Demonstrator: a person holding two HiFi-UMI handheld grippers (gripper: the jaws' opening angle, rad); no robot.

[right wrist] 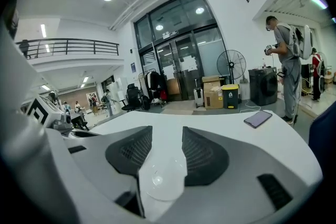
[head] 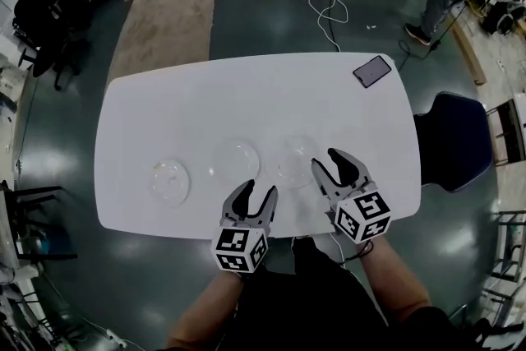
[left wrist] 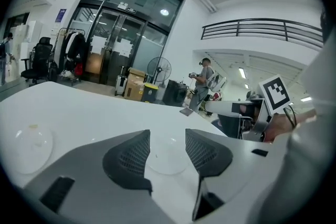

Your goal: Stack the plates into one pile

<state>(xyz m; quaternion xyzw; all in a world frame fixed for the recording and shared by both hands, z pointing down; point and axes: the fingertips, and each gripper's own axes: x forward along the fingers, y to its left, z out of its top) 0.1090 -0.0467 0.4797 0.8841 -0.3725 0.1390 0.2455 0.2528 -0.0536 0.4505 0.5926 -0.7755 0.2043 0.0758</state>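
Three clear plates sit in a row on the white surface (head: pixel 164 94), none stacked yet. There's the left plate (head: pixel 168 179), the middle plate (head: pixel 234 160) at its 3 o'clock, and the right plate (head: pixel 294 160) at 3 o'clock again. They all lie apart from each other and close to the 6 o'clock edge of the surface. The left gripper (head: pixel 254 195) hovers at roughly 5 o'clock from the middle plate, jaws fairly wide with nothing in them. Its own view just shows that plate lying flat on the surface beyond the gap. The right gripper (head: pixel 327 163) is at the 3 o'clock rim of the right plate, jaws also spread wide. Its view has the plate low in the gap between them, though I honestly can't tell whether either jaw touches it. Neither one is clamped on anything as far as I can see. A phone (head: pixel 372 71) lies near the 1 o'clock corner of the surface, well apart from the plates, and a dark chair (head: pixel 452 140) stands just off the 3 o'clock side.
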